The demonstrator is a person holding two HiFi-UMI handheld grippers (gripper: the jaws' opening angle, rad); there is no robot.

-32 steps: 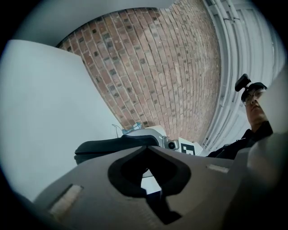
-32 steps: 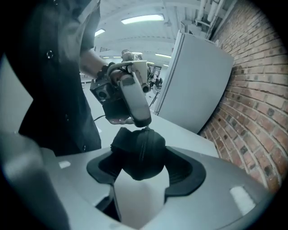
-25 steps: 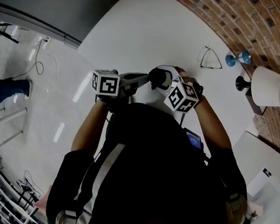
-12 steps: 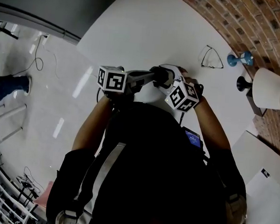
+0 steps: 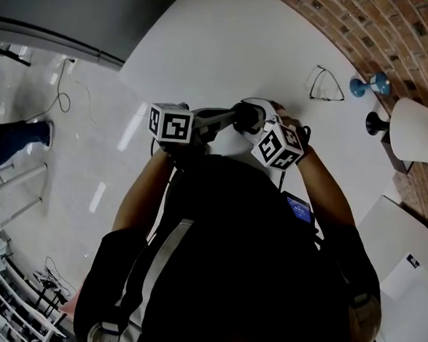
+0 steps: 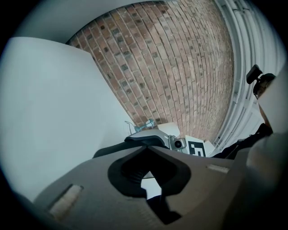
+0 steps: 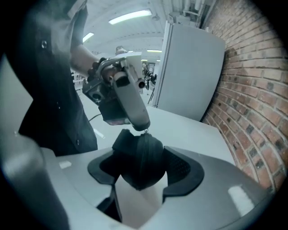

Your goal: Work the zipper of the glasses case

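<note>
The black glasses case [image 7: 137, 157] sits between the jaws of my right gripper [image 7: 144, 168], whose pads press its sides. Those jaws have just been closing a little on it. In the head view the case [image 5: 245, 119] shows as a dark lump above the white table [image 5: 230, 51], between the two marker cubes. My left gripper [image 7: 143, 127] reaches in from the left, shut on the small metal zipper pull [image 7: 144, 131] at the case's top seam. In the left gripper view its jaws [image 6: 147, 146] meet tip to tip, and the pull is hidden.
A pair of eyeglasses [image 5: 326, 87] lies farther back on the table. A blue dumbbell-shaped object [image 5: 367, 86] and a white lamp [image 5: 414, 129] stand by the brick wall [image 5: 370, 31]. The table's left edge drops to the floor [image 5: 69, 156].
Both grippers stay at the case, and only the head view has shifted slightly.
</note>
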